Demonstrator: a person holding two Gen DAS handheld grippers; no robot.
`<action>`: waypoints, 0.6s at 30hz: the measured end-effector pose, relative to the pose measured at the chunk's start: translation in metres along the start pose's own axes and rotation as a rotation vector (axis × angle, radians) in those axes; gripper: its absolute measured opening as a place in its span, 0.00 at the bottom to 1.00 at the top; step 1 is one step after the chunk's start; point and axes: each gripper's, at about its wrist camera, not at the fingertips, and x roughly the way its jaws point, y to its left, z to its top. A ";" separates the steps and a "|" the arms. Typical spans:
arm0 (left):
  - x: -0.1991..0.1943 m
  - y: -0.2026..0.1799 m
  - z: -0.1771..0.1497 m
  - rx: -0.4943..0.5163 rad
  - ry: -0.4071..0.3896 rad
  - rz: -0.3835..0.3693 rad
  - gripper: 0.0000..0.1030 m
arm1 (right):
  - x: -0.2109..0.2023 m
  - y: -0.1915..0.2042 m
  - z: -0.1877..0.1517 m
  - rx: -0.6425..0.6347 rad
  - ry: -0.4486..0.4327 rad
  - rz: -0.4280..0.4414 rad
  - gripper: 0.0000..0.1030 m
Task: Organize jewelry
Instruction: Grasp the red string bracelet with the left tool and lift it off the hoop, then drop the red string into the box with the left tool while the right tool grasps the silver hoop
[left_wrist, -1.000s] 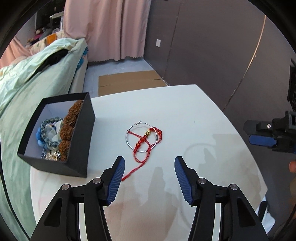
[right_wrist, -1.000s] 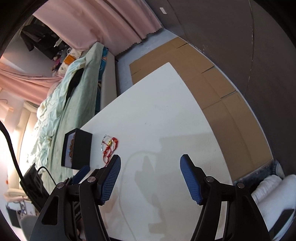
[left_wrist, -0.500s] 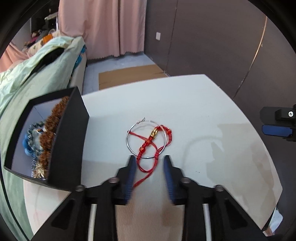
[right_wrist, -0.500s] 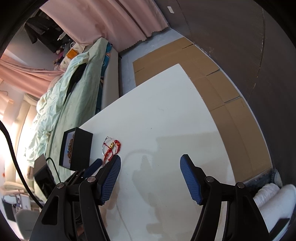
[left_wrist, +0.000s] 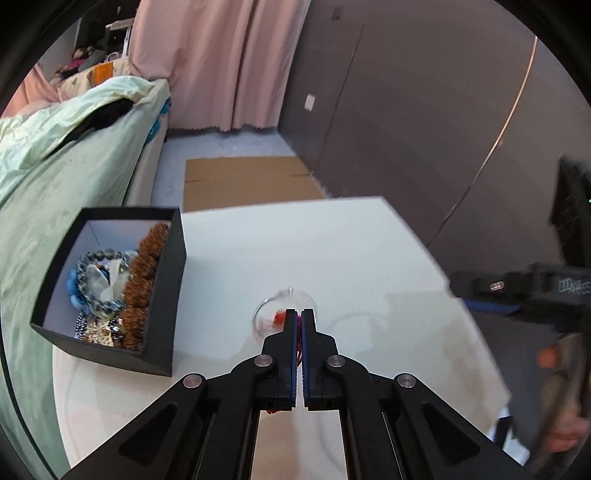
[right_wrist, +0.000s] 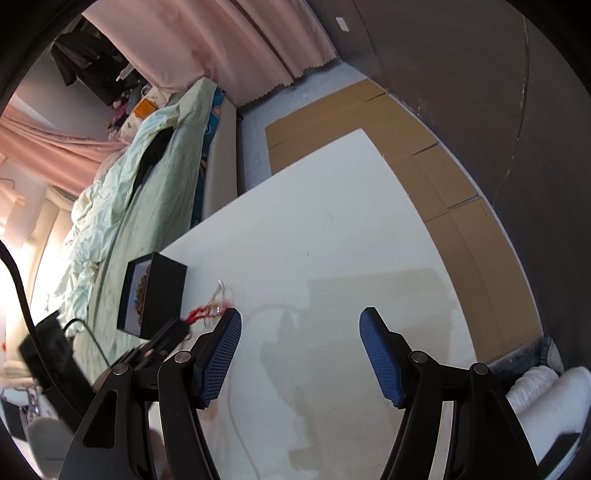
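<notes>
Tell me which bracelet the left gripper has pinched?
The red cord bracelet, shut in the left gripper. The beaded ones lie in the black box.

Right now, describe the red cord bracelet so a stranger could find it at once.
Start at the white table and find the black box of beads near its left edge. Just right of that box, the shut left gripper pinches the red cord bracelet, with a thin silver hoop around it. It is the only red thing, and the only knotted cord.

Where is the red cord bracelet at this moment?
In the left wrist view, the red cord bracelet is pinched in the shut left gripper, just right of the black box, tangled with a silver hoop over the white table.
</notes>
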 end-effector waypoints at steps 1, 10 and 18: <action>-0.006 0.000 0.001 -0.004 -0.010 -0.011 0.01 | -0.001 0.001 0.000 0.001 -0.007 0.003 0.65; -0.058 0.023 0.015 -0.062 -0.113 -0.047 0.01 | 0.014 0.027 -0.009 -0.031 -0.003 0.008 0.65; -0.086 0.057 0.024 -0.129 -0.170 -0.040 0.01 | 0.042 0.059 -0.015 -0.132 0.028 -0.031 0.65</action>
